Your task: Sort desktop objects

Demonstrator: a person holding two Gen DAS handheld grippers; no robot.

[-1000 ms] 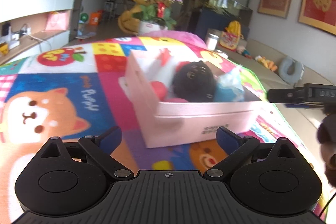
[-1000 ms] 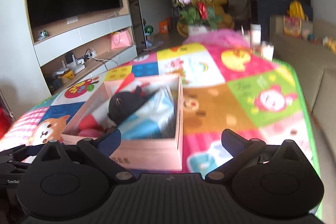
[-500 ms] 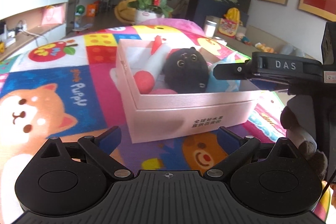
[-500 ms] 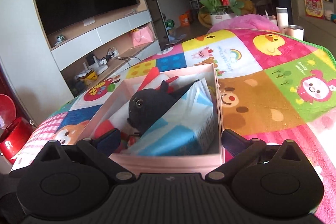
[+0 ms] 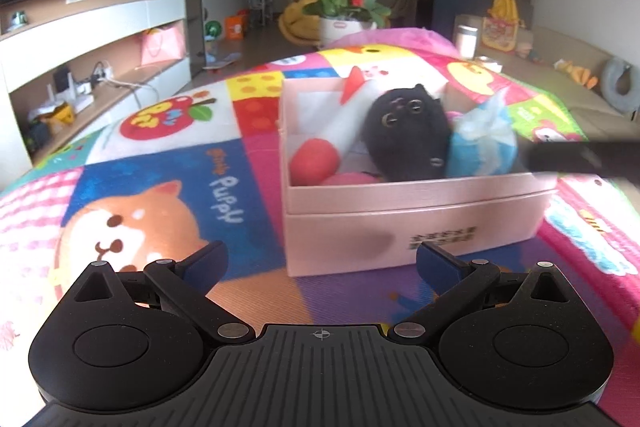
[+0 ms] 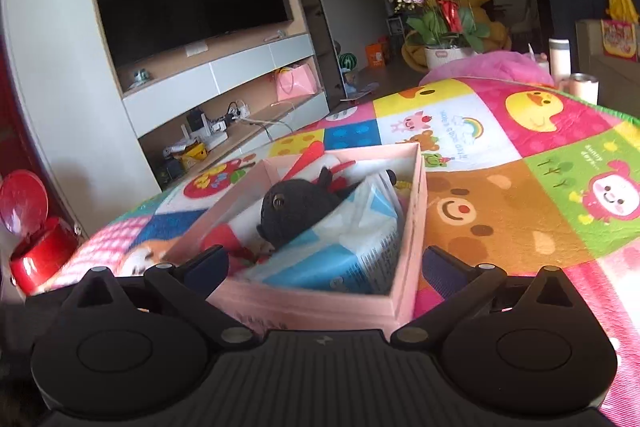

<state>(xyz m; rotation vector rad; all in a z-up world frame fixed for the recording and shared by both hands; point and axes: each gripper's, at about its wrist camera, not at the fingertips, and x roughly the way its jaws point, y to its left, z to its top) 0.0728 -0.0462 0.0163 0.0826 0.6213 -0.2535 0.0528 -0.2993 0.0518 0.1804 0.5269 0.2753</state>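
Standing by the table, I see the left gripper (image 5: pixel 320 259) spread wide and holding nothing, low over the patchwork mat (image 5: pixel 160 163), with the pink box (image 5: pixel 400 227) just ahead of it at about one o'clock. Inside the box, from left to right, lie a red ball (image 5: pixel 314 161), a white-and-red soft toy (image 5: pixel 344 115), a black plush (image 5: pixel 404 135) and a blue-and-white pack (image 5: pixel 480 143); the box looks nearly full, so the sorting seems close to done. The right gripper (image 6: pixel 324 263) is likewise gaping and empty, hanging right over the near corner of the box (image 6: pixel 320 303), the pack (image 6: pixel 340 247) at its twelve o'clock. If the job now is to settle or shift the box, I would say grip the walls squarely from both sides, staying level, since the plush rides above the rim and could tumble out.
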